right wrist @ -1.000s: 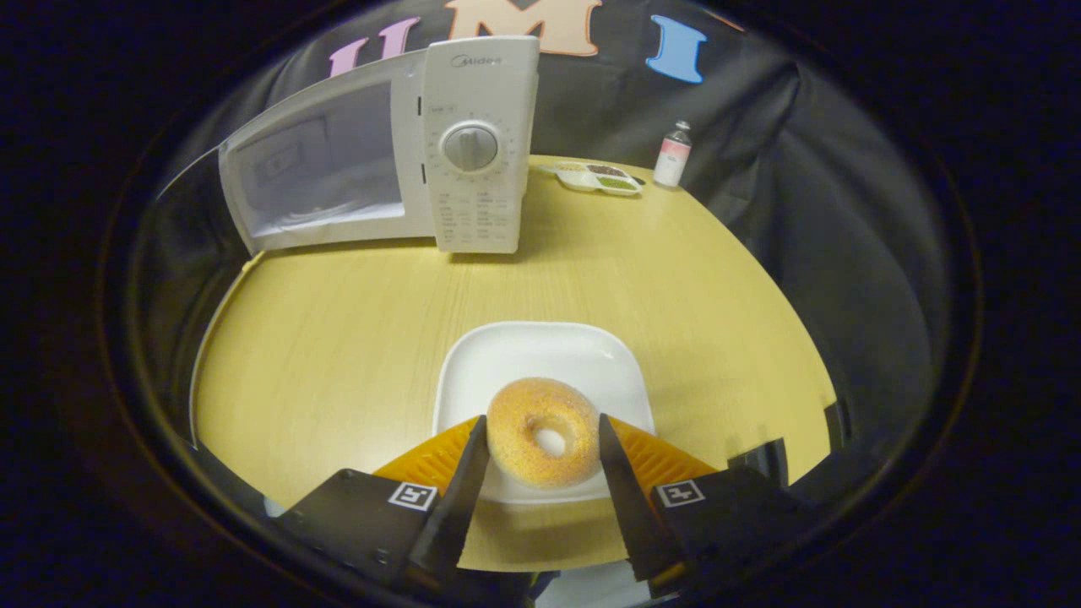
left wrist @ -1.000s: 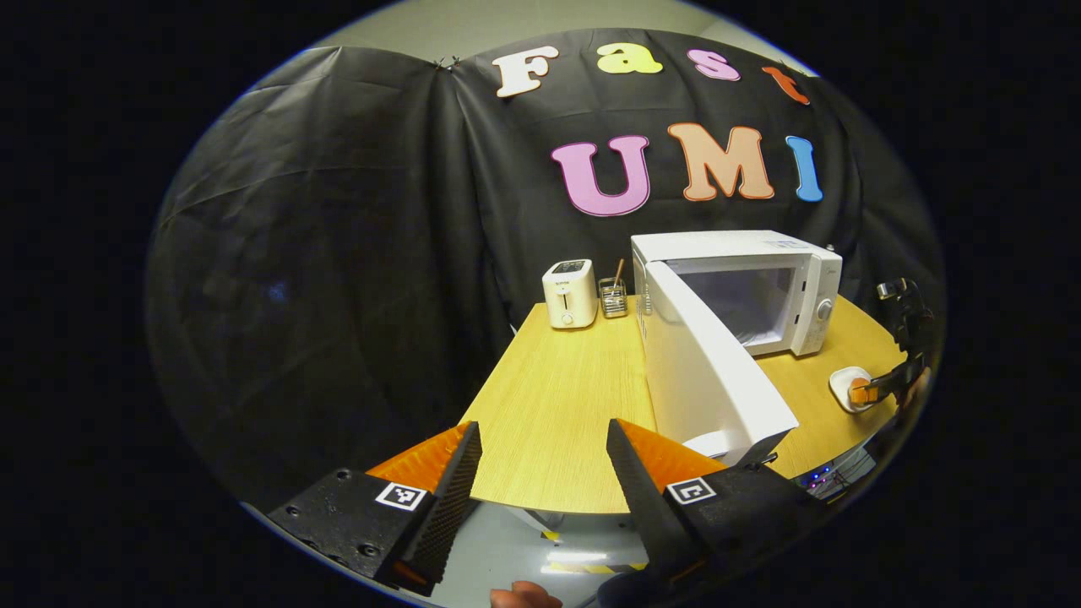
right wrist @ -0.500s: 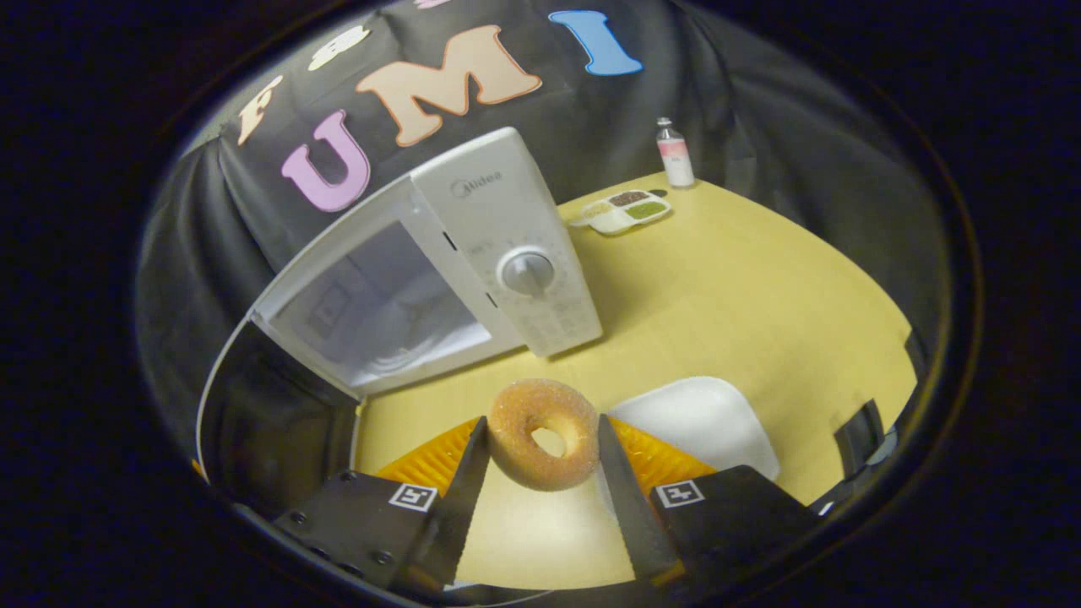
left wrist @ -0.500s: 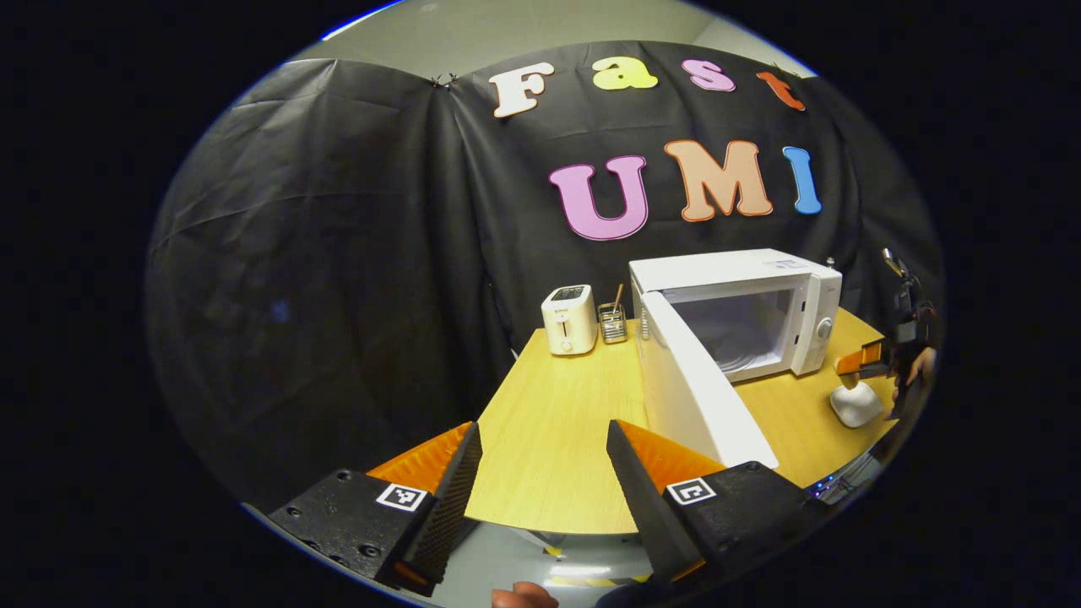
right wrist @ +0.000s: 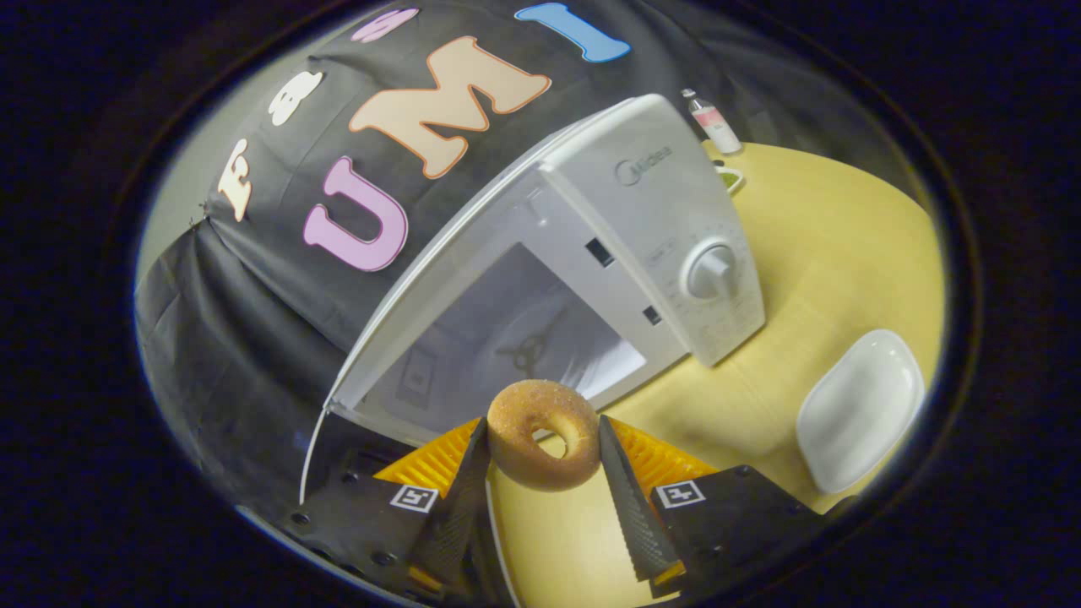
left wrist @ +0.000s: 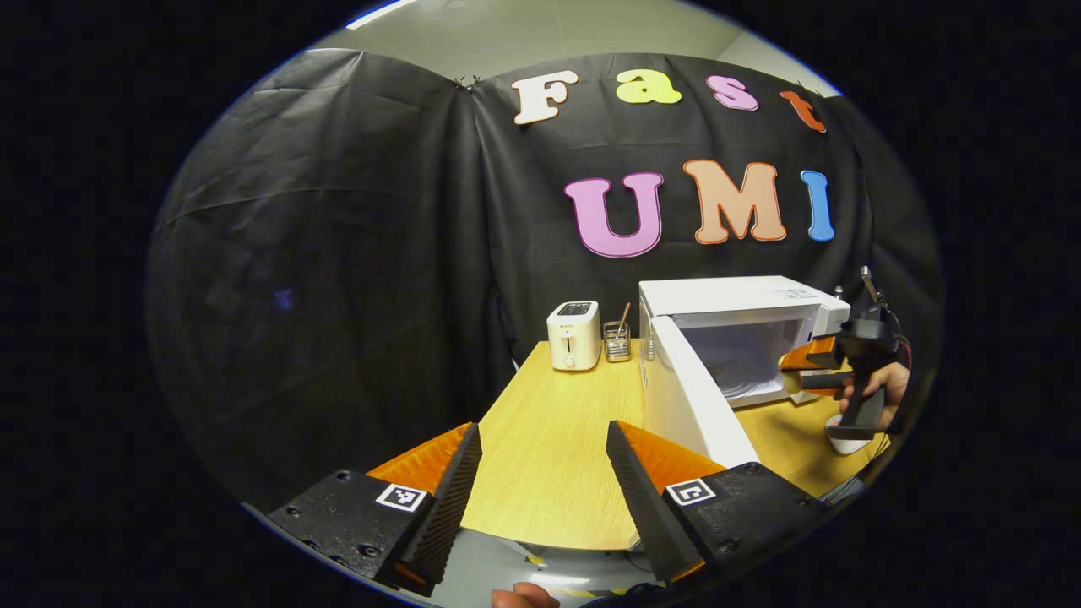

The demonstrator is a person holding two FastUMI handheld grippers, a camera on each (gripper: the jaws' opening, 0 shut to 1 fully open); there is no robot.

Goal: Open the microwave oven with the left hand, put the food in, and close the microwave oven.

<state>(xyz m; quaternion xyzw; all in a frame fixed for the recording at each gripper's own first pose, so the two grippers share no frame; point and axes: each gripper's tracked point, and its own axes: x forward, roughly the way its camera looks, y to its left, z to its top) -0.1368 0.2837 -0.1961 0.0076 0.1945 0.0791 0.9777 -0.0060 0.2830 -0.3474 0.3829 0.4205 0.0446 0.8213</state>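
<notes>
Wooden tabletop (left wrist: 557,422) against black cloth wall; microwave (right wrist: 659,228) door (left wrist: 688,397) swung wide open.

Right gripper (right wrist: 540,456) is clenched on the doughnut (right wrist: 543,433), both fingers pressing its sides, held in the air just in front of the open cavity. From the left gripper view this same gripper (left wrist: 802,363) sits at about 3 o'clock, at the cavity mouth, with a hand (left wrist: 874,388) around its grip. White plate (right wrist: 861,409) lies bare on the table at 4 o'clock in the right gripper view, beside the microwave's control panel. Left gripper (left wrist: 545,473) is released, fingers spread with nothing between them, hanging off the table's near edge, well apart from the door. Toaster (left wrist: 573,335) and a small glass holder (left wrist: 616,341) stand at the table's far end, left of the microwave. Small bottle (right wrist: 714,122) stands behind the microwave at 1 o'clock.
</notes>
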